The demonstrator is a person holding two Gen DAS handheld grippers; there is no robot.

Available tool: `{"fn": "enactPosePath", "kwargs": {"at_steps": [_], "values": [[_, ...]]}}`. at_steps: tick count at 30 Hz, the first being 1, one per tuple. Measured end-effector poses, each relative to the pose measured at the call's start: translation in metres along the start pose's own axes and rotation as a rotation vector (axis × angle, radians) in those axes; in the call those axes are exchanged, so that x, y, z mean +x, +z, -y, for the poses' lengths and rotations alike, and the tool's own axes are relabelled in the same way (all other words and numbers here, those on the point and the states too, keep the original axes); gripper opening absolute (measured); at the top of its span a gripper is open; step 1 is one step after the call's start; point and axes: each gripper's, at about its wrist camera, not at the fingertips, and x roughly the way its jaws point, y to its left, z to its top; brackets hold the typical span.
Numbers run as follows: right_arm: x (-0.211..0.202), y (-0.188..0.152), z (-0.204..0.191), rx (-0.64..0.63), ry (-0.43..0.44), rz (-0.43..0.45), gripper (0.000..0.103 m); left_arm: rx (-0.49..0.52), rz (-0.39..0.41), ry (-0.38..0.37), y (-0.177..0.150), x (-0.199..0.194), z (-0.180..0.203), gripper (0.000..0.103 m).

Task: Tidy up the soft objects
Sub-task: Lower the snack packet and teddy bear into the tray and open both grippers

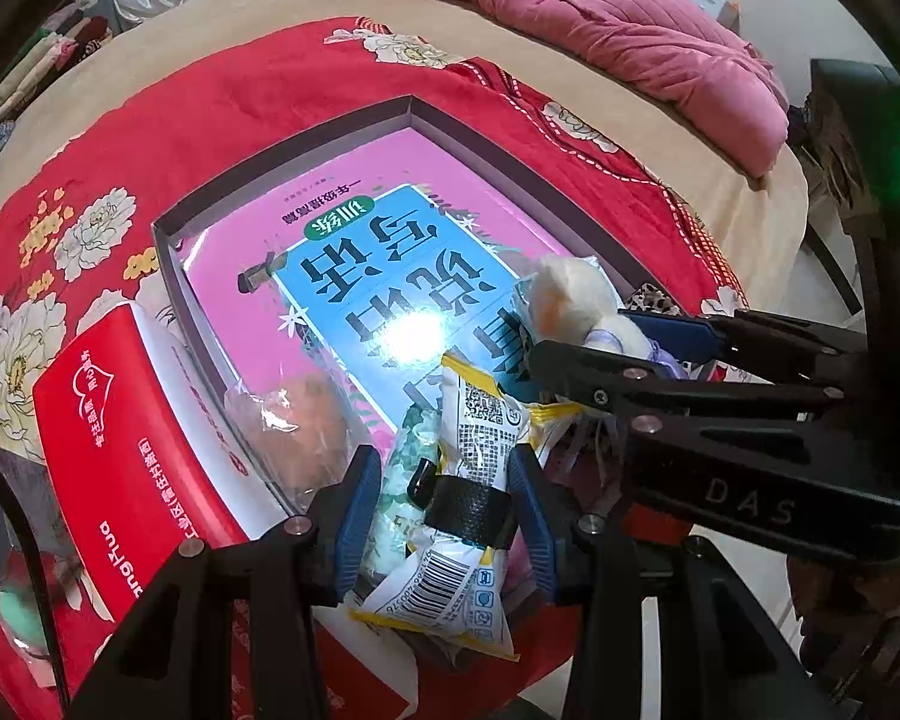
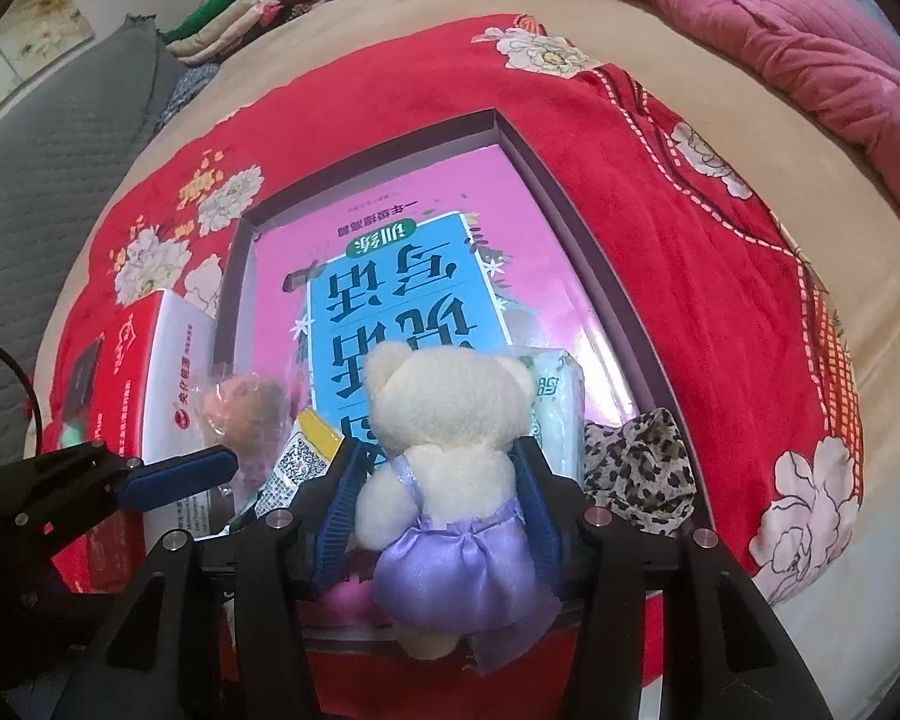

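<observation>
A shallow grey-walled box (image 1: 282,171) (image 2: 576,228) lies on the red flowered blanket, with a pink and blue book flat inside it. Over the box's near end, my left gripper (image 1: 444,510) is shut on a white and yellow packet (image 1: 480,420) with a barcode. One of its blue fingers (image 2: 180,474) shows in the right wrist view, beside the packet (image 2: 300,456). My right gripper (image 2: 438,510) (image 1: 594,339) is shut on a cream teddy bear (image 2: 450,414) (image 1: 570,294) in a purple dress, held upright just right of the packet.
A red and white carton (image 1: 108,420) (image 2: 168,372) stands against the box's left wall. A bagged brown plush (image 1: 300,420) (image 2: 246,408), a green-white tissue pack (image 2: 558,396) and a leopard-print cloth (image 2: 636,462) sit at the box's near end. A pink quilt (image 1: 600,18) lies beyond.
</observation>
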Motion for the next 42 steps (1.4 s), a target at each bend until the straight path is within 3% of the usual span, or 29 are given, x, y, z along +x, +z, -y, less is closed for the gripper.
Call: {"fn": "enactPosePath", "kwargs": {"at_steps": [20, 24, 27, 42], "values": [[-0.022, 0.004, -0.005, -0.004, 0.012, 0.045, 0.058, -0.004, 0.000, -0.005, -0.001, -0.003, 0.000, 0.045], [-0.029, 0.003, -0.001, 0.011, 0.003, 0.062, 0.060, -0.015, 0.001, -0.010, -0.001, -0.004, -0.003, 0.045], [-0.035, 0.002, 0.002, 0.018, -0.010, 0.074, 0.069, -0.016, 0.003, -0.009, -0.001, -0.006, -0.005, 0.045], [-0.061, -0.003, -0.002, 0.017, -0.052, 0.132, 0.072, -0.015, 0.038, 0.003, -0.004, -0.029, -0.003, 0.045]]}}
